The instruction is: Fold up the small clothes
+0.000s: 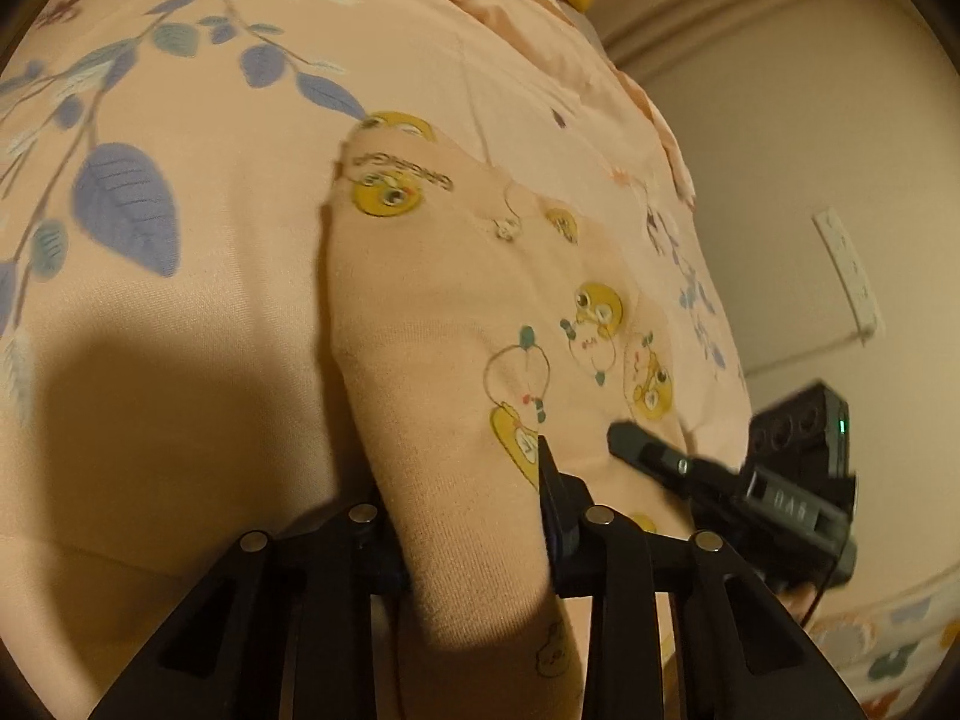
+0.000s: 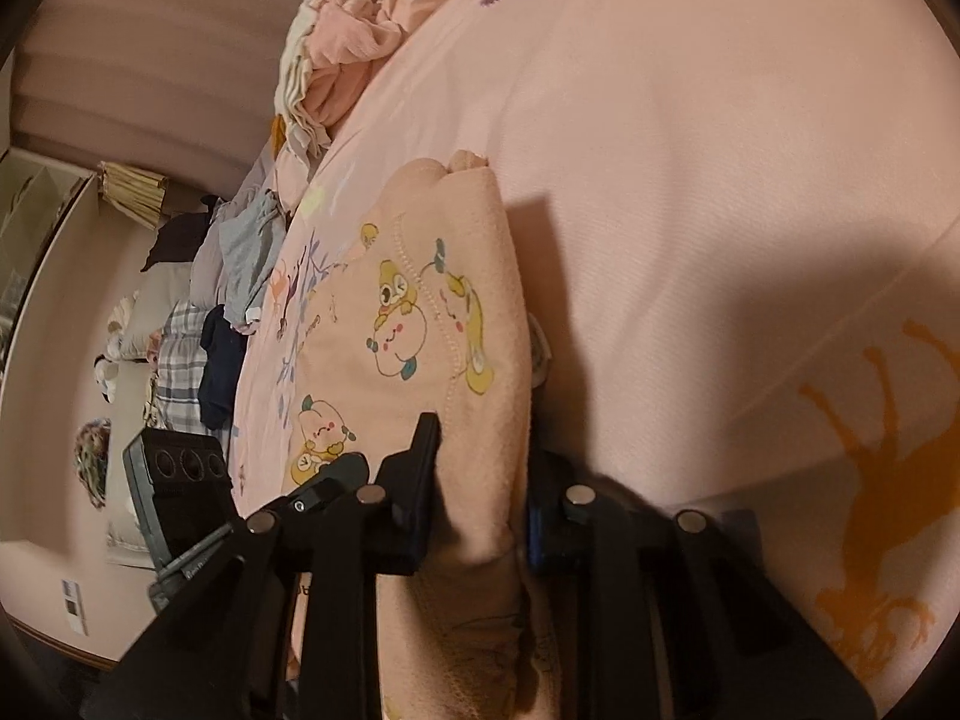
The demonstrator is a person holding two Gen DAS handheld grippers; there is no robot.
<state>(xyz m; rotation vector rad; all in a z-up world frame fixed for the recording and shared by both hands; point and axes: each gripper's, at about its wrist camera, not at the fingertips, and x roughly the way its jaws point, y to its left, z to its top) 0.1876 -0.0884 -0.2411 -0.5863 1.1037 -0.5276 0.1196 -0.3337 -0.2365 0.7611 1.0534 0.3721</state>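
Floral pink bedspread, wall outlet plate, tan tassel bundle

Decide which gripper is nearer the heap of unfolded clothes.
Cannot tell. Left gripper and right gripper each clamp an edge of the pink garment, the heap far beyond both.

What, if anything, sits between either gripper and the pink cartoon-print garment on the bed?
Nothing visible. The left gripper and right gripper each already have a fold of the pink garment between their fingers, pinching it on the bedspread. The laundry pile lies far off.
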